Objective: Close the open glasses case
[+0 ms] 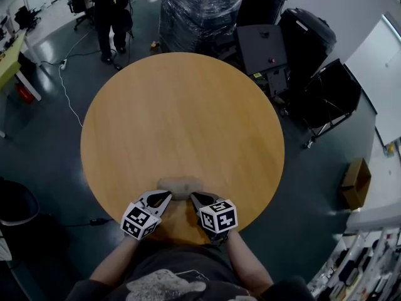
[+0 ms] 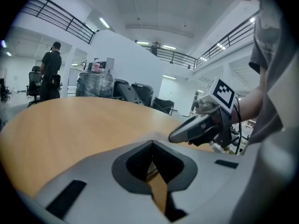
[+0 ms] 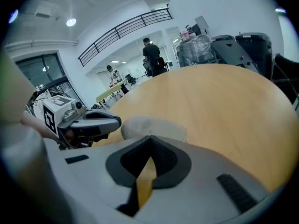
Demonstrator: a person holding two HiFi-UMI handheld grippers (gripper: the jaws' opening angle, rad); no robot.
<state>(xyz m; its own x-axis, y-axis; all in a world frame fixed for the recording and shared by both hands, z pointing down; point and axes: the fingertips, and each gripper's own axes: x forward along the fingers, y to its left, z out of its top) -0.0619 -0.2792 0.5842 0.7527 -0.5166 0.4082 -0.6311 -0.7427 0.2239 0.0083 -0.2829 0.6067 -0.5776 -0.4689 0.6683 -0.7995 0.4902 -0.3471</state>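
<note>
We find the glasses case (image 1: 180, 186) lying on the round desk (image 1: 182, 105) near its 6 o'clock rim, a pale oblong lump. In the right gripper view it reads as a low, smooth dome (image 3: 154, 126) with no raised lid, so we judge it already shut, or very nearly. What may be left is a last press to seat the lid.

The left claw (image 1: 161, 199) sits at the case's 8 o'clock and the right claw (image 1: 199, 199) at its 4 o'clock, both tips right at its near ends. We cannot tell whether either touches it. Each gripper's own view shows its jaws drawn together at the tip with nothing between them, only the desk's wood showing through the gap lower down.

The seam and hinge are not visible in any view. In the left gripper view that claw's own body hides almost all of the case. Beyond the desk at 11 o'clock a person (image 1: 109, 17) stands, cut off by the frame.
</note>
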